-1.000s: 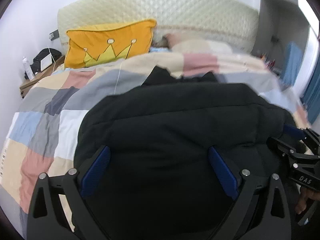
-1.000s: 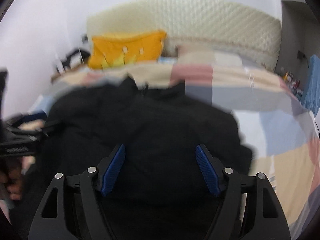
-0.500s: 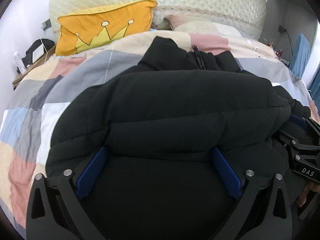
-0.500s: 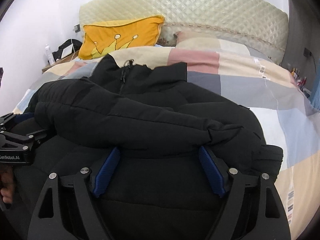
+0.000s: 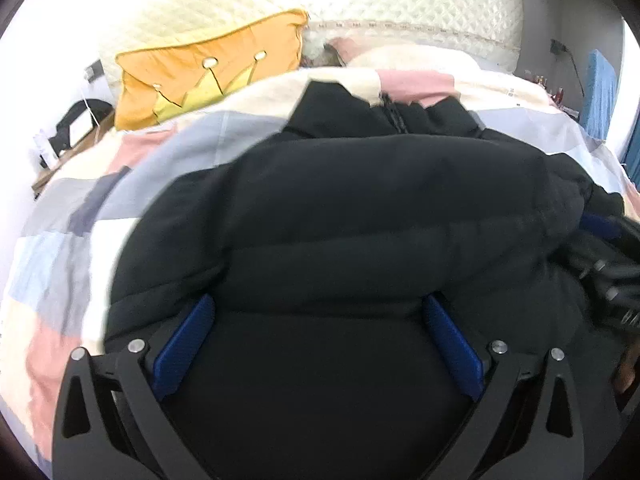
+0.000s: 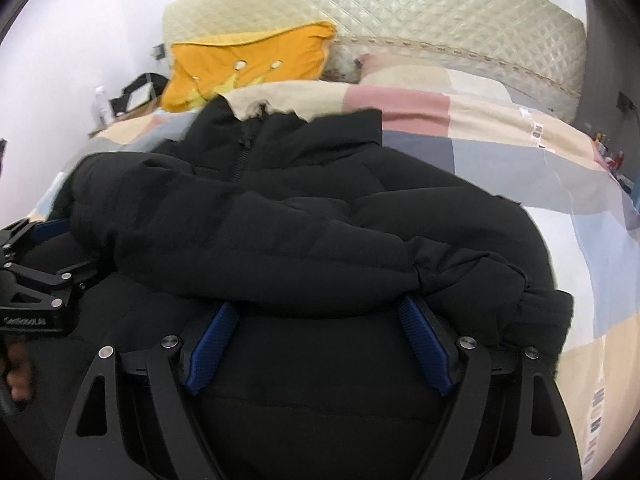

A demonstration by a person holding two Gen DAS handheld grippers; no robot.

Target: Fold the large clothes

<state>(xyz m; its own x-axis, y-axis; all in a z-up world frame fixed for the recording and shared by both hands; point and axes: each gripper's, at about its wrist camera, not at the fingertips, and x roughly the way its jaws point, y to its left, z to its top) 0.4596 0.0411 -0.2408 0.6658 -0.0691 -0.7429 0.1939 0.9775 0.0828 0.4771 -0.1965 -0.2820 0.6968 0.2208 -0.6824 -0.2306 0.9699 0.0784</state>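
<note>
A black puffer jacket [image 5: 360,216] lies on the patchwork bed, its lower part doubled up over the body, collar and zip toward the headboard; it also shows in the right wrist view [image 6: 304,232]. My left gripper [image 5: 318,312] is wide open with the fold's near edge lying between its blue pads. My right gripper [image 6: 318,308] is wide open in the same way at the jacket's right half. Each gripper shows at the edge of the other's view: the right gripper [image 5: 612,276] and the left gripper [image 6: 36,280].
The patchwork quilt [image 6: 520,152] covers the bed. An orange crown cushion [image 5: 208,80] leans on the quilted cream headboard [image 6: 400,12]. A bedside table [image 5: 60,152] with clutter stands at the far left. Blue fabric [image 5: 600,92] hangs at the far right.
The jacket's lower part has been carried forward and laid over its body. Both grippers have moved a little back from the fold, and the views tilted up.
</note>
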